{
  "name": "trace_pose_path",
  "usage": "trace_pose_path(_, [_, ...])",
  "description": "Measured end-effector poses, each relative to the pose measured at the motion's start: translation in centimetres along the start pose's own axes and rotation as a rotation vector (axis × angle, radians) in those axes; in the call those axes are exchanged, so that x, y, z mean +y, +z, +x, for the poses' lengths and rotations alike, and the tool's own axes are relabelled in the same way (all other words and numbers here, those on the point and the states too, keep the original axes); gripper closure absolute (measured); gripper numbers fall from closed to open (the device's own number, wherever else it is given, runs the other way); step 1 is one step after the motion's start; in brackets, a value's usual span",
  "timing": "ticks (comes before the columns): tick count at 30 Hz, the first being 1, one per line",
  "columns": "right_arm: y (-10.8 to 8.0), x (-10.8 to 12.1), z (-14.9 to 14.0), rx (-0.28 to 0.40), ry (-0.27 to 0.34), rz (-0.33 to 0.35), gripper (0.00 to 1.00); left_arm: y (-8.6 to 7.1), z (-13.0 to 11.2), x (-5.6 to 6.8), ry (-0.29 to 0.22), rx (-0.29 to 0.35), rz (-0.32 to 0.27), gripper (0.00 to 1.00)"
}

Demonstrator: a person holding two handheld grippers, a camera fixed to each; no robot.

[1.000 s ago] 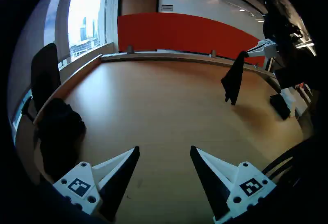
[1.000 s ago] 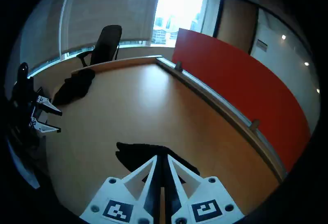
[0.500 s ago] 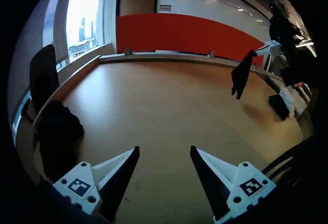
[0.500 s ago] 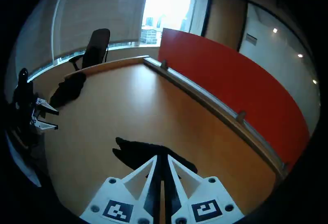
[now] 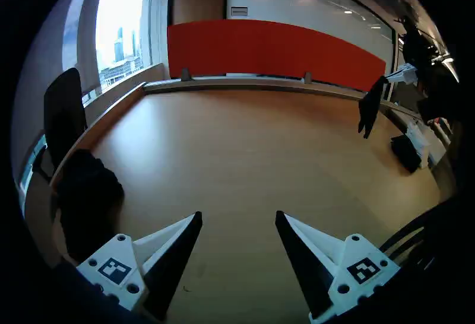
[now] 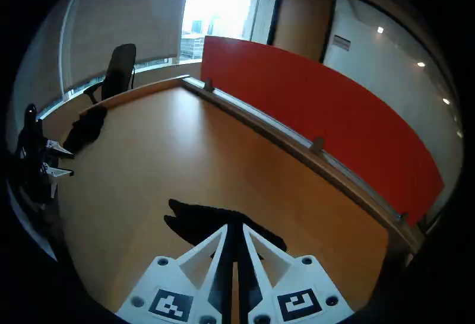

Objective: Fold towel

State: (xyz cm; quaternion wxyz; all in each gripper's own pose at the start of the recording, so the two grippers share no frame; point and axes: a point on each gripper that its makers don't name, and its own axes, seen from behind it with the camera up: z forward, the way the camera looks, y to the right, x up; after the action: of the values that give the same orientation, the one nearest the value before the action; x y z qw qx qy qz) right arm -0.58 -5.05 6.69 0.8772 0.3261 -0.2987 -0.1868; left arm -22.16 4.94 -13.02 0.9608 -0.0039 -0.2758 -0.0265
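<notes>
A black towel [image 5: 368,110] hangs above the far right of the wooden table [image 5: 249,146], pinched at its top by my right gripper [image 5: 402,75]. In the right gripper view the same towel [image 6: 202,223] droops in front of the right gripper [image 6: 235,228], whose fingers are shut on its edge. My left gripper [image 5: 237,214] is low over the table's near edge, open, with bare wood between its fingers. It also appears small at the far left of the right gripper view, as the left gripper [image 6: 54,159].
A dark heap of cloth [image 5: 86,196] lies at the table's left edge, beside a black office chair [image 5: 59,116]. A red partition [image 5: 267,48] runs along the table's far side. A dark object [image 5: 407,152] sits at the right edge. Windows are on the left.
My right gripper has carried the hanging towel to the right and farther off in the left gripper view, and its own view has swung along the partition. The left gripper has stayed put.
</notes>
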Motion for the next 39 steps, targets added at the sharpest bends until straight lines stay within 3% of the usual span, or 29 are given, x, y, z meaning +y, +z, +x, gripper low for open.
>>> trace_pose_path(24, [-6.1, 11.4, -8.4, -0.097, 0.073, -0.125, 0.97, 0.4, 1.0, 2.1, 0.037, -0.013, 0.004, 0.09])
trace_pose_path(39, [-8.6, 14.4, -13.2, -0.165, 0.105, -0.158, 0.97, 0.5, 1.4, 3.2, 0.054, -0.019, 0.000, 0.09])
